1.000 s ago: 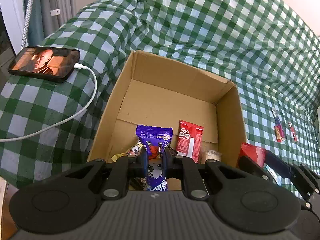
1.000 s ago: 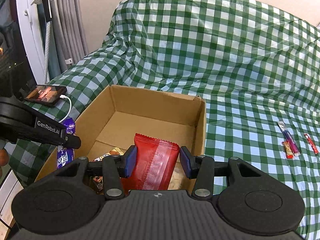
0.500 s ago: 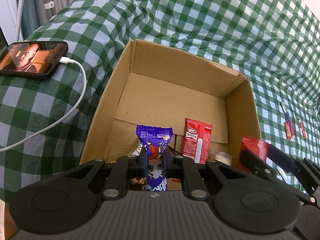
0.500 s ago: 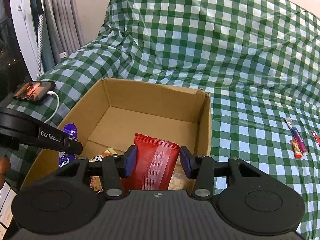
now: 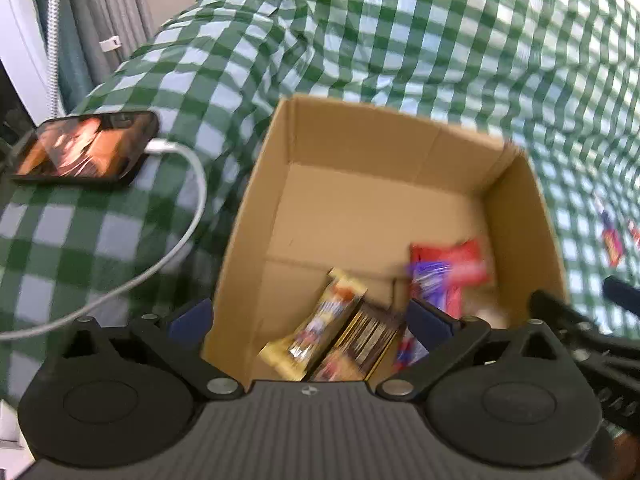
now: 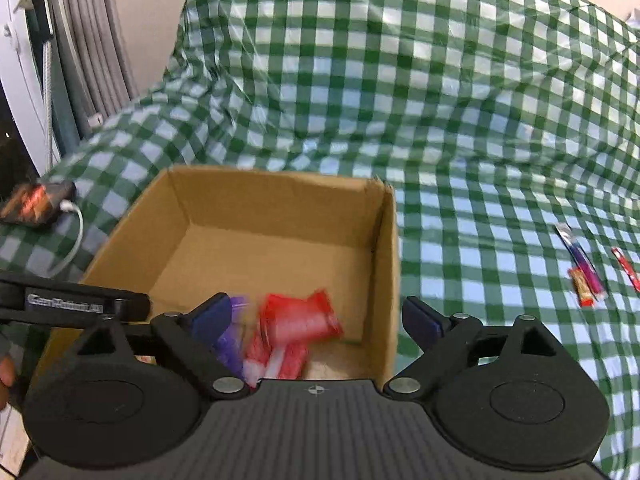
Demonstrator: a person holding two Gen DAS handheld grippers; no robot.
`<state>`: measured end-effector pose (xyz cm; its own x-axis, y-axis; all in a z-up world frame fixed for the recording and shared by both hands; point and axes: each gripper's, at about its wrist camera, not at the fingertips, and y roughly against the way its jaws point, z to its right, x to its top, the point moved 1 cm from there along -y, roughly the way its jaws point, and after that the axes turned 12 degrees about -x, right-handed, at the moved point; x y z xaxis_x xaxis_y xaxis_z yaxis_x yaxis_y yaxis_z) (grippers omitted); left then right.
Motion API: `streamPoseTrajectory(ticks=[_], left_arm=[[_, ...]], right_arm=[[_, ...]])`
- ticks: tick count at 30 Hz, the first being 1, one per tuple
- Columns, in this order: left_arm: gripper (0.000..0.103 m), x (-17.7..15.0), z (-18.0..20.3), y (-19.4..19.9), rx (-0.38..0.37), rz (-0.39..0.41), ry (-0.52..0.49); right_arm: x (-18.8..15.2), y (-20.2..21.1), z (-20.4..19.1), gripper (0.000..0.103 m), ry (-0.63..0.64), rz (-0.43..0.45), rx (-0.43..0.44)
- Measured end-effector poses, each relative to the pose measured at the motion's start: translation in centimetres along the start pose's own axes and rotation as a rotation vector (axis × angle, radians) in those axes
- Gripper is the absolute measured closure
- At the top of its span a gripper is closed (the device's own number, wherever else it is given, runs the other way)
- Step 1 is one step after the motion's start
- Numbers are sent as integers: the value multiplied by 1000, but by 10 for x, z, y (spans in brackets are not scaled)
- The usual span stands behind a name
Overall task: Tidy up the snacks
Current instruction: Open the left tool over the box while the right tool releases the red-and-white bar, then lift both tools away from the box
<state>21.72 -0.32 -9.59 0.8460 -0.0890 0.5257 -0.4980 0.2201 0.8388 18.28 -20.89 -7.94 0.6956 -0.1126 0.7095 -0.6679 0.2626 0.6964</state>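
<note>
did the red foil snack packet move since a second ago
Yes. The red foil snack packet has left the right gripper, whose jaws have just been opening, and dropped into the brown cardboard box.

Even, soft daylight with faint shadows inside the cardboard box (image 5: 384, 200); motion blur smears the packets in the box's near end and the checked cloth (image 6: 400, 100) beyond it, fisheye bending grows away from the box, and corners go black.
</note>
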Motion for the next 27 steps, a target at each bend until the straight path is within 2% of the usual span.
streamPoseTrajectory(ticks=[5,8,13,20,27], left_arm=[[0,-34,-7,22,3,-19,8],[0,-46,-9,39,-3,-3,17],[0,-50,-4,64,-4,40,18],[0,-74,11,99,-12,80,-32],[0,-92,17,124,-3,123,-33]], right_arm=[[-26,24,9,10,-3,-40,-2],[-41,43,7,10,2,-59,8],[-50,76,3,8,4,-27,12],[-63,114,1,6,6,11,29],[-79,145,4,5,19,41,35]])
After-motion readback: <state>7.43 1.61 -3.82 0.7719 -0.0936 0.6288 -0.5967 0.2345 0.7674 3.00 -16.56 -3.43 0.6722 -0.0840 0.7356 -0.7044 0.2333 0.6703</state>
